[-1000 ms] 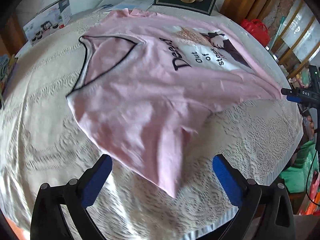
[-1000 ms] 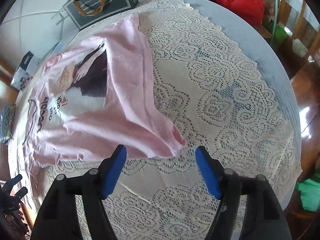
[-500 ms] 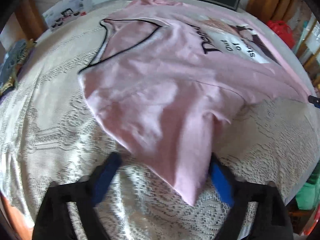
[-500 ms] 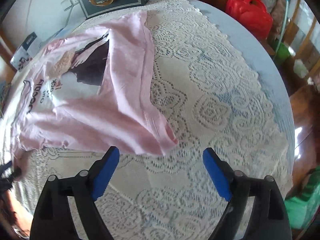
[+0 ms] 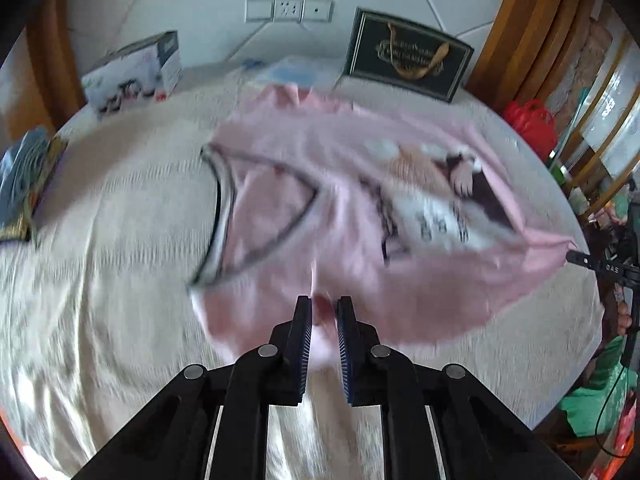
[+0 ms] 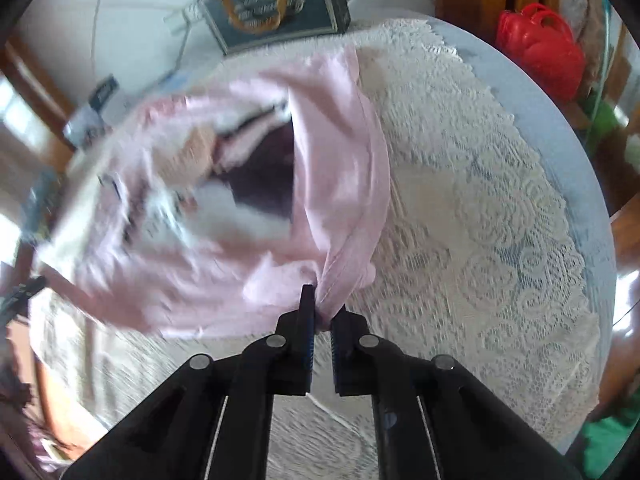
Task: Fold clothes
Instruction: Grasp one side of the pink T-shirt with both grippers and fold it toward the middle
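A pink T-shirt [image 5: 352,200] with a dark-trimmed neckline and a printed picture lies on a round table under a cream lace cloth [image 5: 100,280]. My left gripper [image 5: 323,312] is shut on the shirt's near sleeve edge. My right gripper [image 6: 322,312] is shut on the shirt's bunched hem corner [image 6: 336,280], lifting the fabric off the cloth. The shirt [image 6: 224,200] is blurred in the right wrist view. The right gripper's tip also shows at the far right of the left wrist view [image 5: 576,258].
A dark gift bag [image 5: 408,60] and a white box [image 5: 132,72] stand at the table's back edge. A red bag [image 6: 540,52] sits beyond the table on the right. Books [image 5: 24,188] lie at the left. The lace cloth [image 6: 480,220] runs to the table edge.
Both grippers have closed from wide open onto the shirt, left on the sleeve edge, right on the hem corner. The shirt is being lifted and moves, blurred.
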`<state>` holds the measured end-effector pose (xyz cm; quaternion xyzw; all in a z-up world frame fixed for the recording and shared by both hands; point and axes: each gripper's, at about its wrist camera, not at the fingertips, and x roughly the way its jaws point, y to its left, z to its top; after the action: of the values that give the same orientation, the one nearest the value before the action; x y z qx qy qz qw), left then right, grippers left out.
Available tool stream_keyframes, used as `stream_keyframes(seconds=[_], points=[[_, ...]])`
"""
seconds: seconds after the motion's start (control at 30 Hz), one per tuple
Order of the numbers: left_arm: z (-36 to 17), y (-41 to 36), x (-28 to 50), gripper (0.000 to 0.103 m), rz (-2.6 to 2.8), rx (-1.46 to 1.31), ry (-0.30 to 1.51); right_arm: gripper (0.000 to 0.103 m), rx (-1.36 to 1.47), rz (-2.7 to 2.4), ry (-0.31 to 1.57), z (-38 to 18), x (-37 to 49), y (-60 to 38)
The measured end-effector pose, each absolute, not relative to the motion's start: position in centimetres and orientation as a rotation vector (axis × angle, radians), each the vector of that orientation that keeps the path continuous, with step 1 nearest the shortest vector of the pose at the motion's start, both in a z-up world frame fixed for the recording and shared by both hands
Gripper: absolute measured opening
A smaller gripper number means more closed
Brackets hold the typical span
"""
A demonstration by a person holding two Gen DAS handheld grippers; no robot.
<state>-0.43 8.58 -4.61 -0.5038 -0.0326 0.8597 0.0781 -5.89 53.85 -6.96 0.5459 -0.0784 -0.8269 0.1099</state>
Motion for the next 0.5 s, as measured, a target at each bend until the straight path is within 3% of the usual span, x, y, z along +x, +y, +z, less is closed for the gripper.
stream_keyframes(seconds=[0.23,0.3,0.33,0.37,0.4,0.43,0.5], points=[[-5.9,6.0,-10.8,0.014,2.552,-1.619,-0.080,0.007,1.623,-2.456,-0.488,-5.2,-14.4,54.6],[-6.3,6.0,-11.7,0.020,2.516,-1.616,-0.035,0.014,1.677,-2.495,-0.503,-5.6,-16.4,54.8],[-6.2,6.2,-11.3,0.041,2.504,-1.601,0.004,0.023,1.711,-2.519,-0.486,-6.0,-17.1,54.9],[-6.3,6.5,-10.5,0.074,2.485,-1.588,0.034,0.034,1.721,-2.552,-0.448,-6.0,-17.3,54.9],[-6.4,6.8,-9.6,0.087,2.464,-1.575,0.063,0.041,1.717,-2.572,-0.429,-6.0,-17.0,54.9],[-6.5,7.1,-8.8,0.093,2.445,-1.563,0.090,0.054,1.715,-2.587,-0.416,-5.9,-16.4,54.9],[-7.4,7.5,-6.6,0.093,2.423,-1.566,0.129,0.058,1.698,-2.601,-0.330,-5.8,-14.5,54.3]])
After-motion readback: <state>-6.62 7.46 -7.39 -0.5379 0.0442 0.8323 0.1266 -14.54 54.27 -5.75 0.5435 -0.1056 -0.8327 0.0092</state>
